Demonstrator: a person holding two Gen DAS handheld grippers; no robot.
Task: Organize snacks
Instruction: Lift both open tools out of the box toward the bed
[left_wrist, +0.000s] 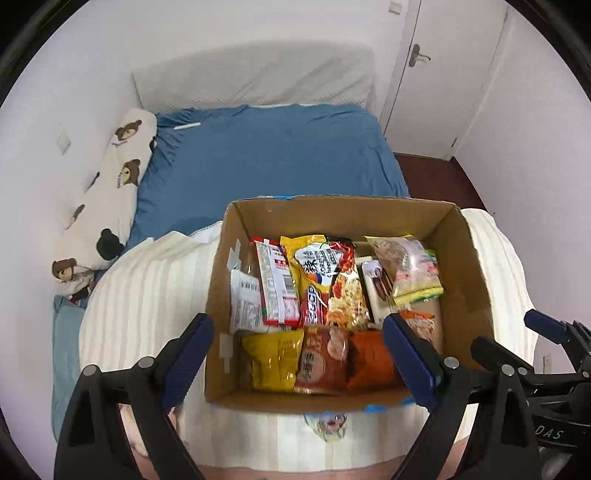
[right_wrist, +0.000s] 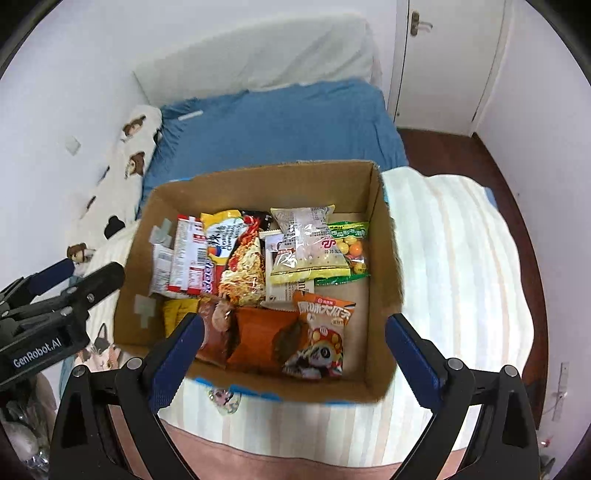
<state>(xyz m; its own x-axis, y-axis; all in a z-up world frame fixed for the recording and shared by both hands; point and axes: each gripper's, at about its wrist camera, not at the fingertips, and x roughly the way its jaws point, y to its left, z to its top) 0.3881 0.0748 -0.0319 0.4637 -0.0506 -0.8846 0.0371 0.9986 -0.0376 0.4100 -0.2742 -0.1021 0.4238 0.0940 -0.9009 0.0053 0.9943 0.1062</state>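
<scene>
**Cardboard box full of snacks, both claws empty above it**

Cardboard box (left_wrist: 343, 214) sits on a striped cream blanket (left_wrist: 147, 295) at the near end of the bed (left_wrist: 266, 155), and all the snacks I can see are already inside it. Left claw (left_wrist: 297, 363) hangs over the box's near-left part, right claw (right_wrist: 293, 360) over its near edge, both spread wide with nothing between the pads.

Handling guess: these are all light, crinkly foil and plastic packets, so slippery and easy to crush. The noodle pack (left_wrist: 332, 280) standing in the middle of the box probably has a brittle block inside. I'd pinch any of them by a sealed end seam or a flat edge rather than squeezing the puffy middle.

Views differ a bit. Right wrist shows a green bag of coloured candy balls (right_wrist: 349, 251) by the box's right wall and a panda-print packet (right_wrist: 321, 339) at its near side; the left wrist barely shows either. Left wrist gives a better look at the yellow packet (left_wrist: 273, 358) in the box's near-left corner, which the right claw's finger mostly hides.
</scene>
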